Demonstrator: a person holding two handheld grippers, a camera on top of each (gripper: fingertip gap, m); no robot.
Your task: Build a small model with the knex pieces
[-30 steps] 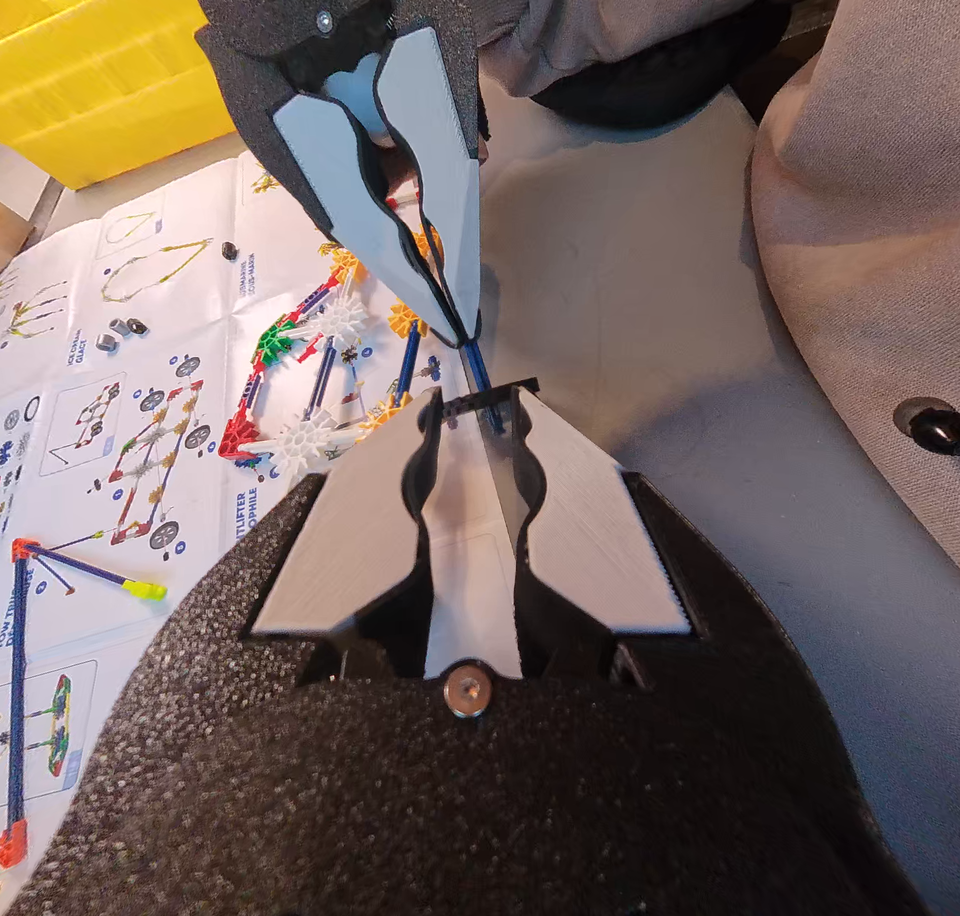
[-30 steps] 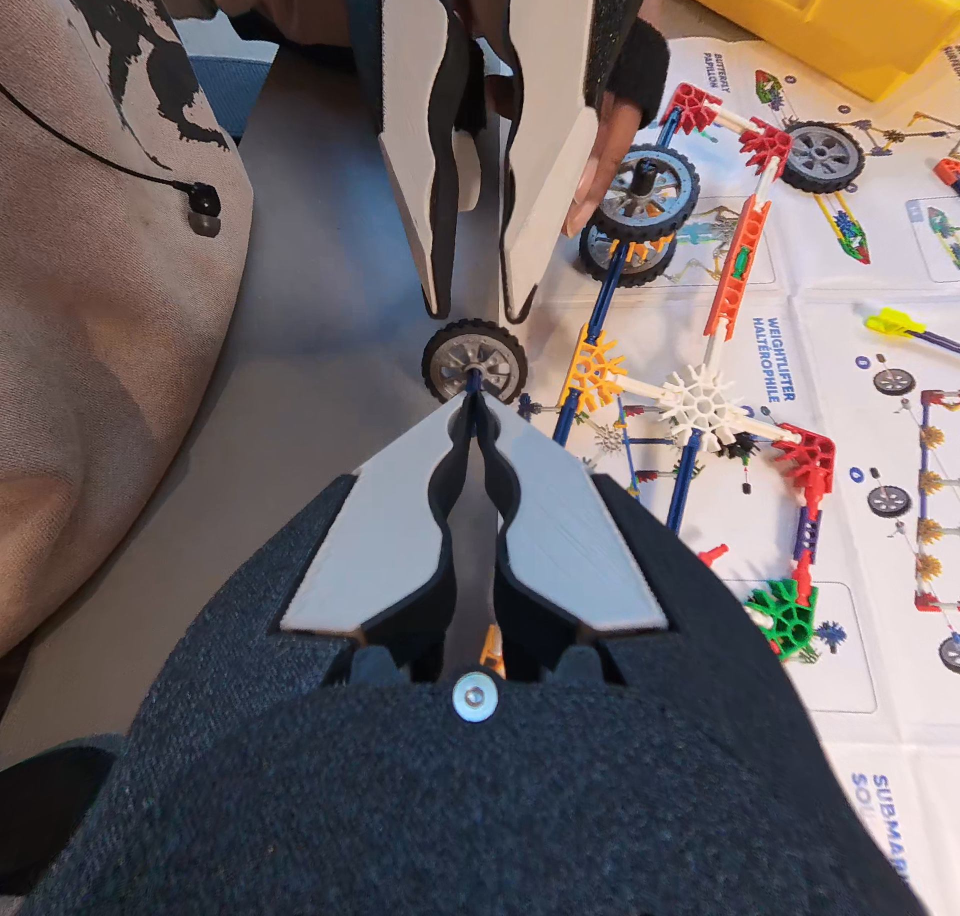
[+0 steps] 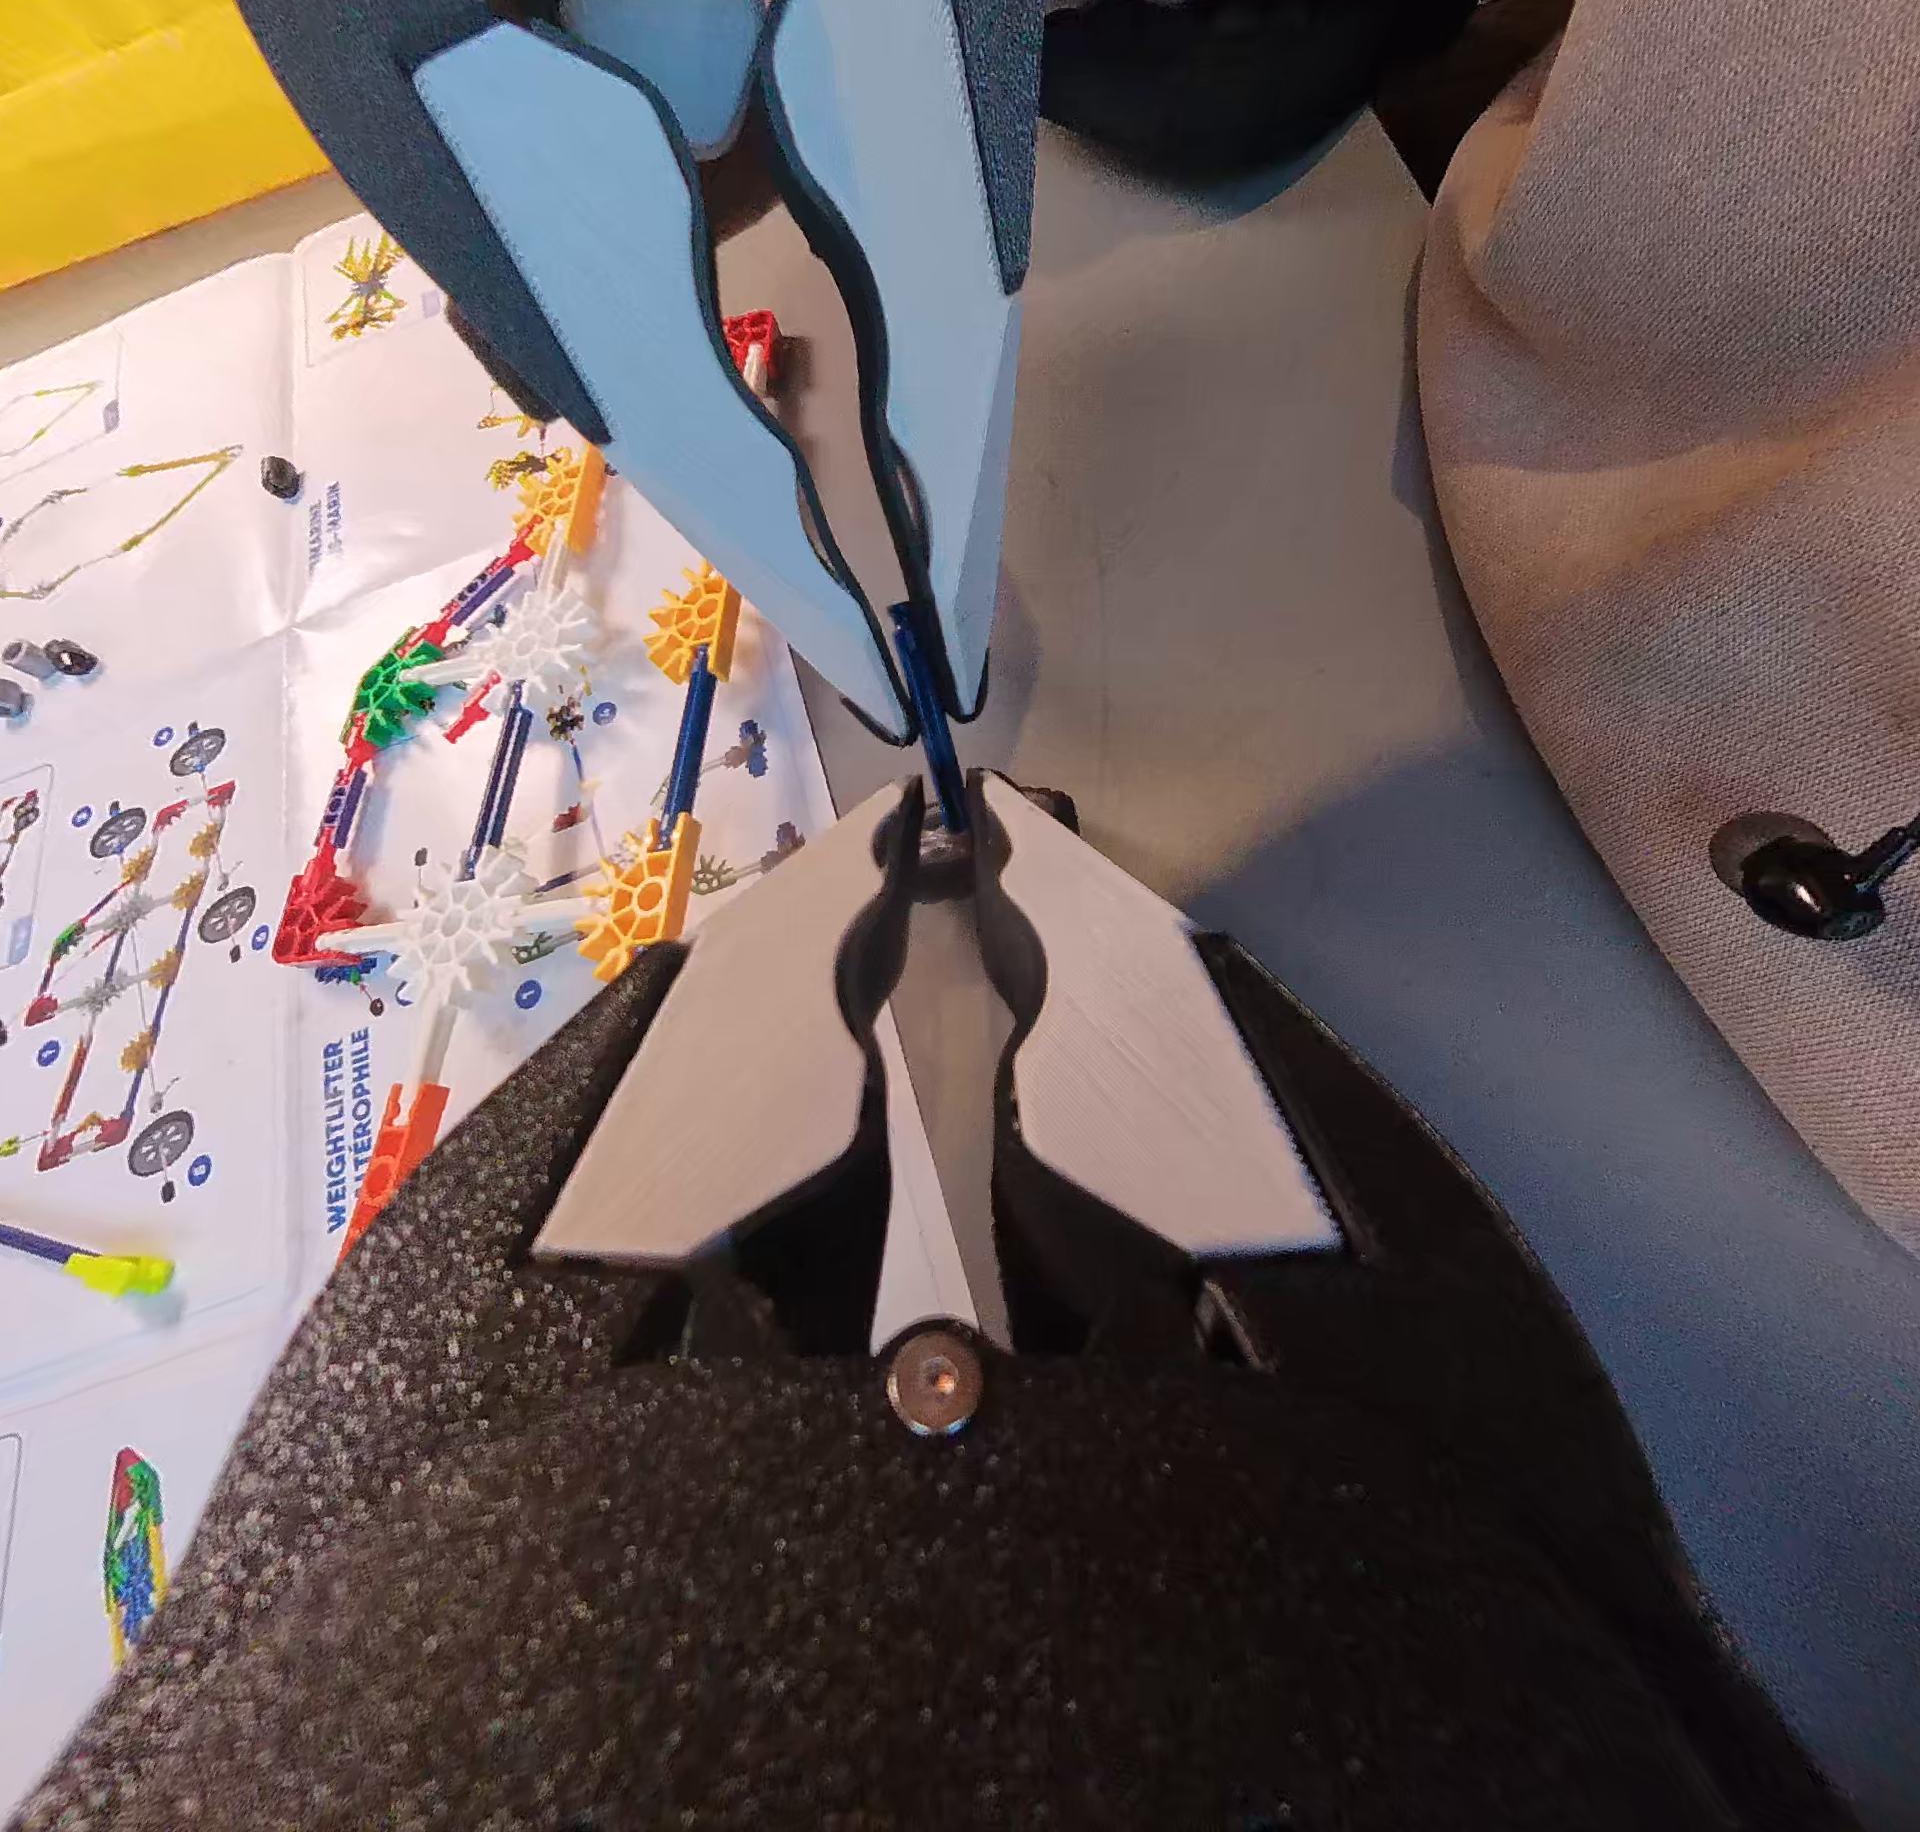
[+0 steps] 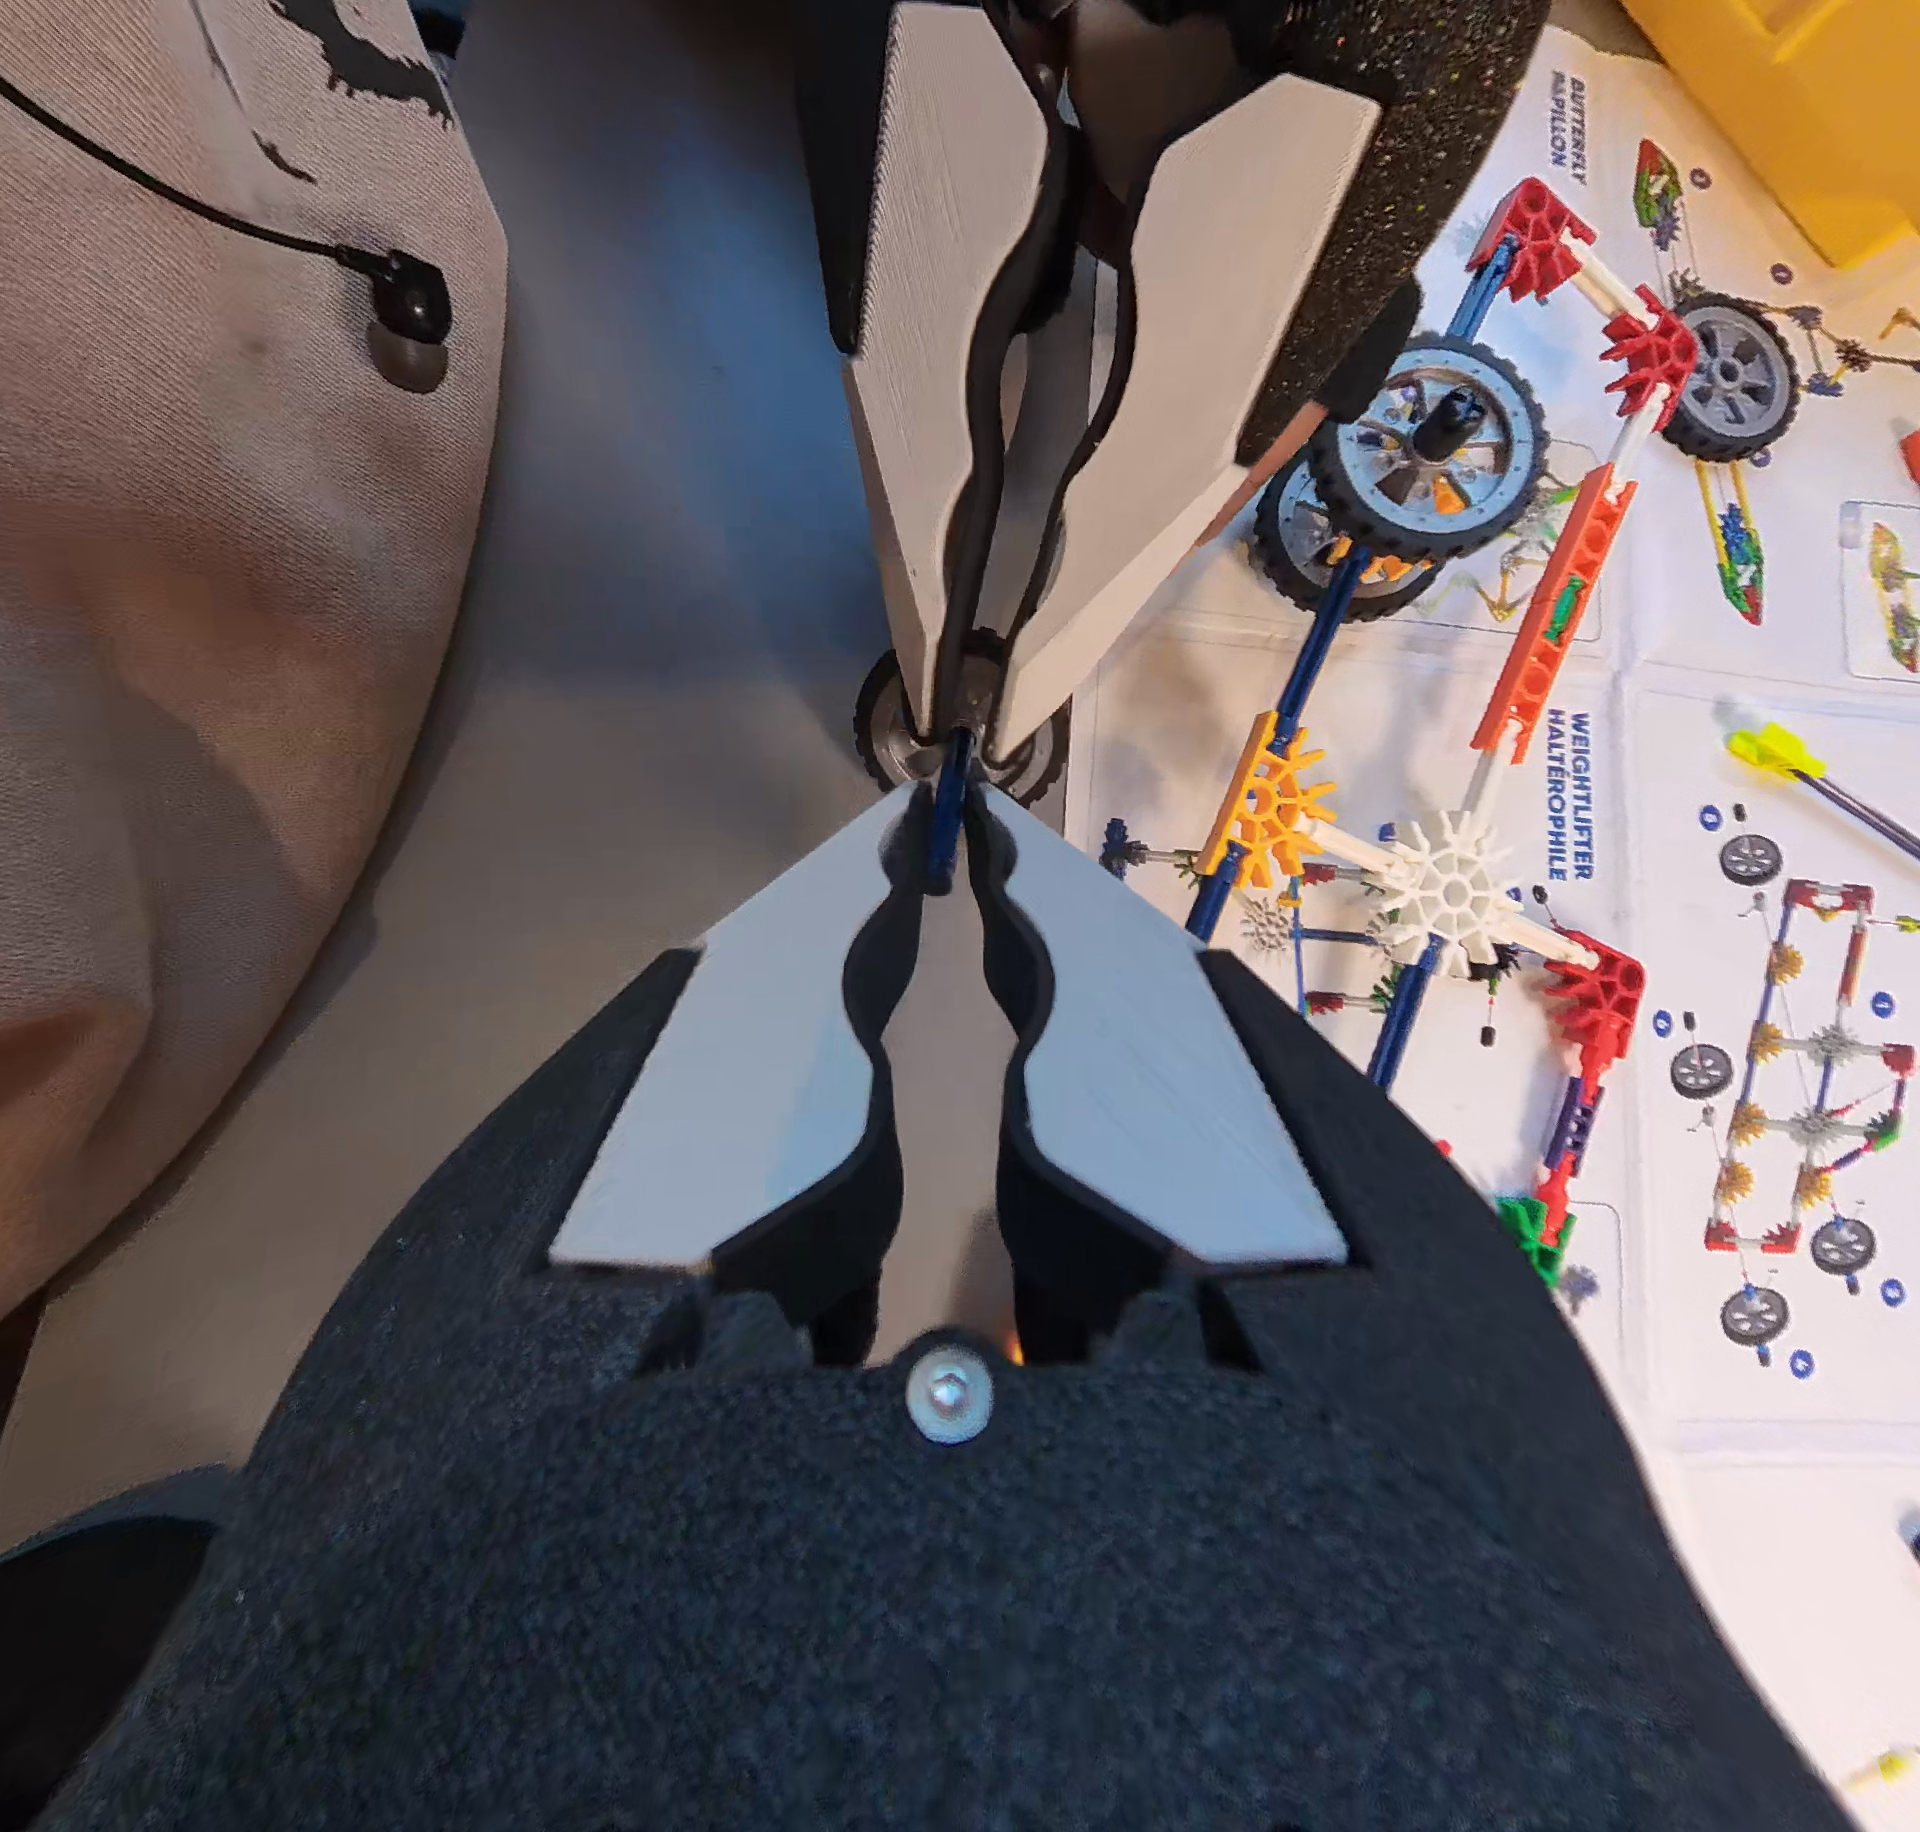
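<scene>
Blue rod [image 4: 951,816]: pinched at one end by the closed right hand-held gripper [image 4: 948,795].
Small grey wheel [image 4: 896,733]: clamped at its hub by the left hand-held gripper [image 3: 940,795], above the grey worktop [image 4: 644,556].
Advice: keep rod and hub in line; push straight.
Nearby: toy frame [image 4: 1444,889] on instruction sheet [image 4: 1662,1387].

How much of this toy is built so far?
Done: a frame of coloured rods and connectors lies on the instruction sheet, with big wheels on it.
In hand: the right hand-held gripper pinches a blue rod; its end meets the hub of a small wheel gripped by the left hand-held gripper.
Left: that pair is apart from the frame, so probably joining it on.
</scene>
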